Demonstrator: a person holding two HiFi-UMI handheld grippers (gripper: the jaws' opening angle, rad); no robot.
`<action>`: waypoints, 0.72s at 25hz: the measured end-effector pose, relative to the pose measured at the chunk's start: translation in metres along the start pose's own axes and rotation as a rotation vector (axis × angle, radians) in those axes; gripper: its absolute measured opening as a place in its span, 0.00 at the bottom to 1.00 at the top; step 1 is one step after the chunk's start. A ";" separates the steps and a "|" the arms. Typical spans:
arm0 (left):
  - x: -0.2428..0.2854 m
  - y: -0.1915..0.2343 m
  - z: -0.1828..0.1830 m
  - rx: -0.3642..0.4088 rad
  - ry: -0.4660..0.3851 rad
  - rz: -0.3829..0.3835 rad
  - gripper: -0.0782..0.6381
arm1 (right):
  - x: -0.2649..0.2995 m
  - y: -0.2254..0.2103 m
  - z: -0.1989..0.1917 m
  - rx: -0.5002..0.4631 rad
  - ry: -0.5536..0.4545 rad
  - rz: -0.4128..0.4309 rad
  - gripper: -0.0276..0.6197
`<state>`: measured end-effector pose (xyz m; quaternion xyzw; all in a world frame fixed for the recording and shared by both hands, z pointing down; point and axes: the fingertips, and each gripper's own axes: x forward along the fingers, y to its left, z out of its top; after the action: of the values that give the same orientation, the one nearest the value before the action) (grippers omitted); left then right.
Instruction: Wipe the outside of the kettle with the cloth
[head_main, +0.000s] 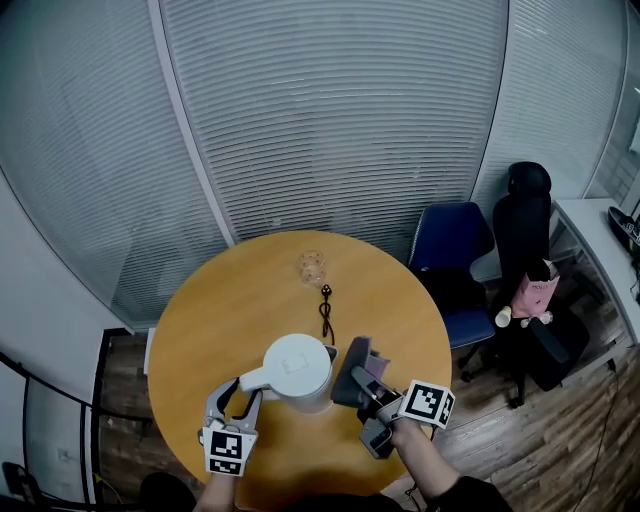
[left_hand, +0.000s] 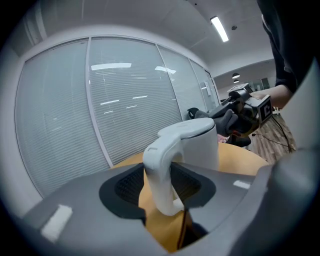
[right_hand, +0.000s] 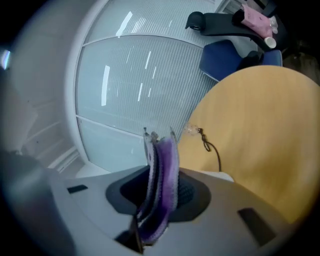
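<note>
Looking down, the head view shows a round wooden table (head_main: 230, 300) with a white plastic electric kettle (head_main: 298, 368) standing near its close edge. The left gripper (head_main: 243, 392) reaches in from below, with its jaws on either side of the curved white handle (head_main: 255, 378), which juts out to the kettle's left. The right gripper (head_main: 368, 386) carries a folded purple cloth (head_main: 352, 372) just beside the kettle's right side; whether the cloth touches the wall cannot be told. A black cord (head_main: 326, 312) lies on the tabletop beyond the kettle. A blue chair (head_main: 450, 250) and a black office chair (head_main: 525, 230) stand off to the right, in front of slatted window blinds (head_main: 330, 110).

The left gripper view shows the handle upright between the two dark pads and filling the gap, so the jaws are grasping it. The kettle body rises just behind, and the right gripper hangs beyond the kettle's top.

The right gripper view shows the jaws clenched on the cloth, which stands on edge between the pads with its folded layers poking out past them. Beyond it are the tabletop, the cord and the blinds; the kettle is out of frame.
</note>
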<state>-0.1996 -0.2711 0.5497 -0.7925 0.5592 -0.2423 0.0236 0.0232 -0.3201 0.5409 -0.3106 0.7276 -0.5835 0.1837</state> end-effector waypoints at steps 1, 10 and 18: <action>0.002 0.001 -0.001 -0.004 0.002 0.003 0.35 | 0.001 0.006 -0.001 -0.003 0.013 0.015 0.20; 0.010 0.008 -0.003 -0.042 -0.006 0.019 0.34 | 0.012 0.007 -0.008 0.054 0.048 0.037 0.20; 0.011 0.011 -0.004 -0.068 -0.018 0.020 0.34 | 0.025 -0.026 -0.018 0.146 0.083 0.020 0.20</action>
<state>-0.2086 -0.2838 0.5538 -0.7894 0.5748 -0.2157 0.0039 -0.0004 -0.3265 0.5725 -0.2648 0.6932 -0.6453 0.1813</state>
